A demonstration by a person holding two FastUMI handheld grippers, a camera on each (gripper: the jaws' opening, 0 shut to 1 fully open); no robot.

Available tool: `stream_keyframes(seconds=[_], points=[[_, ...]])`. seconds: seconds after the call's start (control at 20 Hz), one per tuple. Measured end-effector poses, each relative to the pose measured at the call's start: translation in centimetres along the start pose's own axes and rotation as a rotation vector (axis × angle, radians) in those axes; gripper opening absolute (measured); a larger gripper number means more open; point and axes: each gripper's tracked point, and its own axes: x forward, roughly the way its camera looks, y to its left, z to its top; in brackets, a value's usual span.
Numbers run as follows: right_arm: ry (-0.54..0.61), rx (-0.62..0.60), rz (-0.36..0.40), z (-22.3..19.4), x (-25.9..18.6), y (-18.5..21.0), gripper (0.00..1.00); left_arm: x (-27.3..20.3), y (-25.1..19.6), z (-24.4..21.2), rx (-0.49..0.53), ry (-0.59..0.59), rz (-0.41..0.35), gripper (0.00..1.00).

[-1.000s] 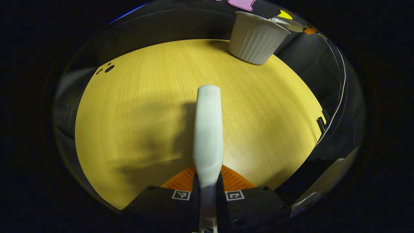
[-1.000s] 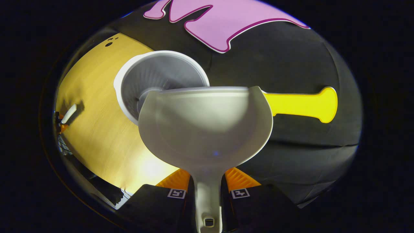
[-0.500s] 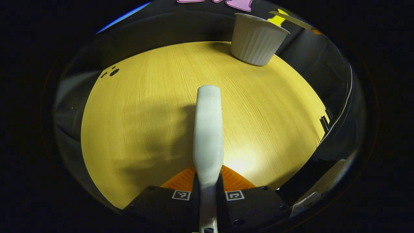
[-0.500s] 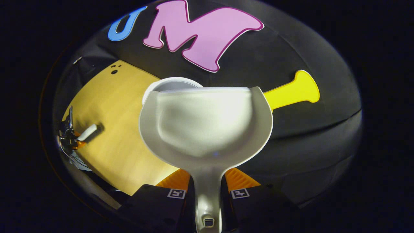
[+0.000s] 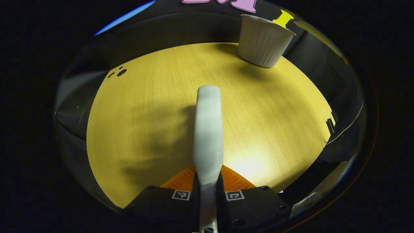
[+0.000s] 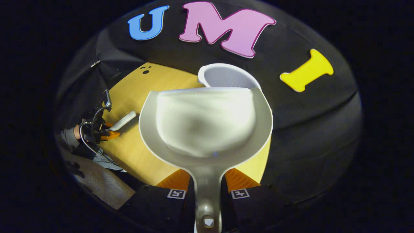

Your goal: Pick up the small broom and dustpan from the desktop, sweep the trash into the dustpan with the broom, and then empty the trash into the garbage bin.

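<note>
Broom and dustpan held above the worktop (image 5: 136, 129)

Left gripper (image 5: 207, 181) clamps the broom (image 5: 208, 129) handle at centre frame; right gripper (image 6: 208, 187) clamps the dustpan (image 6: 207, 126) handle, garbage bin (image 6: 226, 76) just behind its upper rim.

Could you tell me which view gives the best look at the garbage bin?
The left gripper view: the garbage bin stands whole on the table's far edge, ribbed wall and rim clear. In the right gripper view the dustpan covers most of it, leaving its rim and inside.
</note>
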Motion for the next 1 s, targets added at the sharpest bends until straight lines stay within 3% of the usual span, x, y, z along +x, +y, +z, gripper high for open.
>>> stream_keyframes(seconds=[0.35,0.45,0.65,1.0], points=[[0.084,0.121,0.114,-7.7,7.7,8.0,0.39,0.0,0.2,0.2,0.022,0.018,0.041,0.25],[0.102,0.144,0.110,-9.1,10.3,9.0,0.32,0.0,0.3,0.3,0.032,0.022,0.056,0.25],[0.123,0.133,0.106,-11.2,14.5,10.0,0.36,0.0,0.4,0.3,0.041,0.022,0.069,0.25],[0.114,0.111,0.114,-12.1,16.3,10.6,0.36,-0.8,0.8,0.7,0.102,0.037,0.087,0.24]])
